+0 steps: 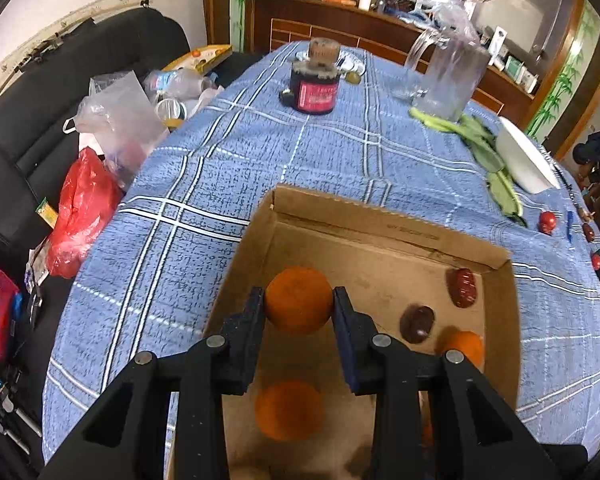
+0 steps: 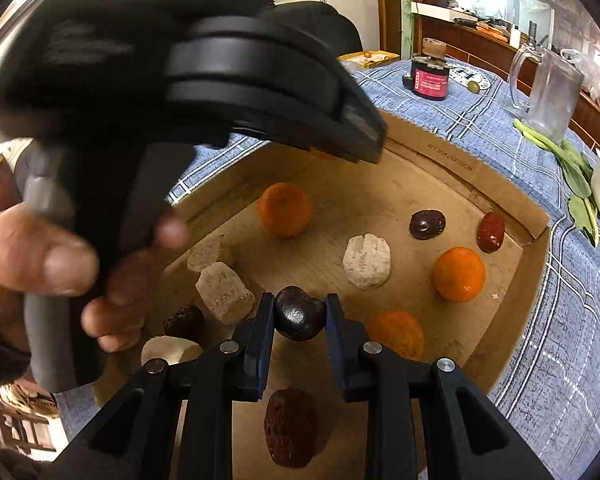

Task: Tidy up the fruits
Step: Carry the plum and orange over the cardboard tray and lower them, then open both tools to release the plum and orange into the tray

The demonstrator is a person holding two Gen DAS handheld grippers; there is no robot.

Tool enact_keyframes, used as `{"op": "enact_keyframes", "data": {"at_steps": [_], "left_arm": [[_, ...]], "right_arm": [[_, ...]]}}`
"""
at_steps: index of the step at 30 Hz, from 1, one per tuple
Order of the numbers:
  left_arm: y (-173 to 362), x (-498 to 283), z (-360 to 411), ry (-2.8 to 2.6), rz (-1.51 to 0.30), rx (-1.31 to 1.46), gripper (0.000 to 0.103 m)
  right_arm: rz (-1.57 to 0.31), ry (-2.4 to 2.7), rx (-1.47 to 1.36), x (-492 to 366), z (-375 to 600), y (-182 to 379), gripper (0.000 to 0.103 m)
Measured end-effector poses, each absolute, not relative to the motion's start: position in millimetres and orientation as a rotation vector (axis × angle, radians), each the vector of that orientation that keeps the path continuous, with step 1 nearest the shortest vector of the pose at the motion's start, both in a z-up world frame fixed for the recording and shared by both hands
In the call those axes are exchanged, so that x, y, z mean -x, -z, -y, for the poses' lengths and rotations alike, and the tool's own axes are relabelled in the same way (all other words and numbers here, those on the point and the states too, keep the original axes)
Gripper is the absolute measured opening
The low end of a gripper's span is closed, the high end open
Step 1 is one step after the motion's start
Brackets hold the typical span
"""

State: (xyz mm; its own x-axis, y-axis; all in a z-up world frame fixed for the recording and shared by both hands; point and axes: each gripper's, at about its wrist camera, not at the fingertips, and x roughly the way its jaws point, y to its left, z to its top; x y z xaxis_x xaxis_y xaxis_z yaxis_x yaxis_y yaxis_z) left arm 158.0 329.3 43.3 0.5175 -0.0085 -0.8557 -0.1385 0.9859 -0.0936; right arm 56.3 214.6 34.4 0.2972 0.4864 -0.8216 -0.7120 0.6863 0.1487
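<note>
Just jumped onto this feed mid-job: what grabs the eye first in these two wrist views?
The left gripper clamps an orange above the cardboard box on the blue checked tablecloth. The right gripper pinches a dark glossy fruit over the same box, with a hand looming large at left.

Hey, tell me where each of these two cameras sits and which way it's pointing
Left wrist: on the left gripper, angled down over the cardboard box; its fingers hold an orange.
Right wrist: on the right gripper, angled down into the box, gripping a dark fruit; the left hand shows.
Shared: box, red jar.
</note>
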Motion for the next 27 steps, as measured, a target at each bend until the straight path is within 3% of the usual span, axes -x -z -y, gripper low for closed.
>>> {"op": "enact_keyframes", "data": {"at_steps": [14, 16, 19, 27], "left_arm": [[-25.2, -168.6, -330.5, -0.087, -1.08, 0.162, 0.036], [-26.1, -167.7, -329.6, -0.088, -1.08, 0.163, 0.04], [-28.5, -165.3, -327.9, -0.093, -1.074, 0.16, 0.044], [-43.4, -150.1, -329.7, -0.108, -1.027, 0.178, 0.054]], "right_arm": [[-1.001, -0.768, 0.28, -63.3, -218.4, -25.6, 0.029], [-1.007, -0.762, 0.274, -64.6, -217.8, -26.0, 0.032], [-0.999, -0.753, 0.269, -58.1, -214.5, -29.8, 0.048], [-0.975, -0.694, 0.22, -45.7, -196.2, -47.7, 0.05]]}}
